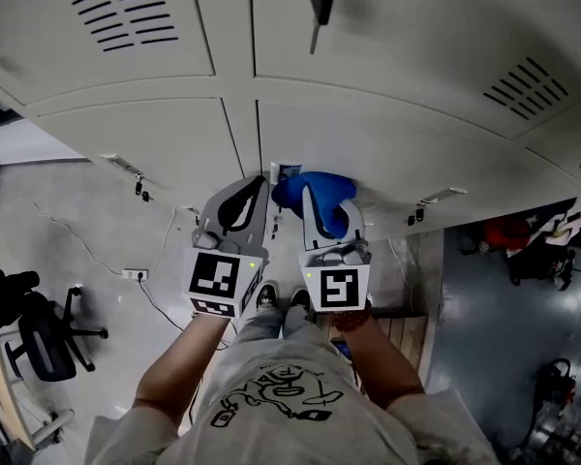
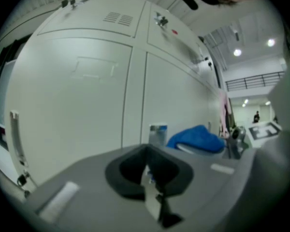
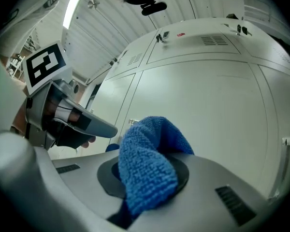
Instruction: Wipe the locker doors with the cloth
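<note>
Lockers: pale grey locker doors (image 1: 368, 153) fill the top of the head view, split by narrow seams, with vent slots (image 1: 121, 13) in the upper doors and a small handle (image 1: 124, 166) on a lower one.
Floor: grey floor (image 1: 87, 221) runs along the foot of the lockers, with a thin cable (image 1: 82, 248) trailing across it.
Room: a black office chair (image 1: 44, 337) stands at the left, well apart from the lockers.
Cloth: blue cloth (image 3: 147, 170) of looped, towel-like weave, bunched into a rounded wad. It sits in front of a lower door, just beside a seam. Whether it touches the door cannot be told.
Right gripper: the right gripper (image 1: 315, 201) has its fingers closed on the cloth, which bulges out above them.
Left gripper: the left gripper (image 2: 150, 175) has its fingers together with nothing between them, just beside the right one.
</note>
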Motion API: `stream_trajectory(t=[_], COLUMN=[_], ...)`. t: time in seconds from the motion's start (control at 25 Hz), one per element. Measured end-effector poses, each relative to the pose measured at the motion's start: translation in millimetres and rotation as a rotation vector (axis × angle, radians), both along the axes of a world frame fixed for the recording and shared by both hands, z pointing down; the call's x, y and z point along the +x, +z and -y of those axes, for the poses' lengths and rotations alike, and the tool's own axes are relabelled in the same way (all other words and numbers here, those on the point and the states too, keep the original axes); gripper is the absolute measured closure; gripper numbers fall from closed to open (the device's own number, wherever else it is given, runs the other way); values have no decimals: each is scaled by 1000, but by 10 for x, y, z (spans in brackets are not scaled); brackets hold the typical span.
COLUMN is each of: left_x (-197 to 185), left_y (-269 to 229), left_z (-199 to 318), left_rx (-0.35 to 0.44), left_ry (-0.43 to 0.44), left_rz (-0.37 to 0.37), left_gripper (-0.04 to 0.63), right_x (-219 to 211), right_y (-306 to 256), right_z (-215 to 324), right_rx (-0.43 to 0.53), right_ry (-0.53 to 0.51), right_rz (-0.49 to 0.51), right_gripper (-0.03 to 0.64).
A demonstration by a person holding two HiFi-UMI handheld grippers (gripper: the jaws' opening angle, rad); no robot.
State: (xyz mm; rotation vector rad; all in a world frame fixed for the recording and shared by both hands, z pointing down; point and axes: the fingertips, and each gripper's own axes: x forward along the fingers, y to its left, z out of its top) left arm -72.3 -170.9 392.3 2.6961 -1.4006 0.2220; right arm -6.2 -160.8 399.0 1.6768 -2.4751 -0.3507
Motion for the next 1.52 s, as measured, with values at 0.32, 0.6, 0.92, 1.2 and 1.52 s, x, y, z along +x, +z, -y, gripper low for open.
stream_trajectory(t=[0.32, 0.6, 0.92, 1.2, 1.52], left_x=[-25, -32, -57, -121, -93], left_y=[374, 650, 916, 1051, 979], left_z=[-26, -51, -82, -91, -116], left_rx=[-48, -100, -148, -169, -175], left_ry=[6, -1, -20, -41, -41], left_rz=[1, 7, 13, 19, 0], left_gripper=[592, 592, 592, 592, 592], right_x=[-23, -63, -186, -257, 60], right_y=[479, 799, 1173, 1580, 1519], right_z=[12, 24, 41, 72, 25], right_rx=[-29, -67, -107, -172, -197], right_ry=[-19, -52, -120, -148, -123], right_rz=[-16, 12, 5, -4, -21], right_gripper=[594, 594, 594, 594, 594])
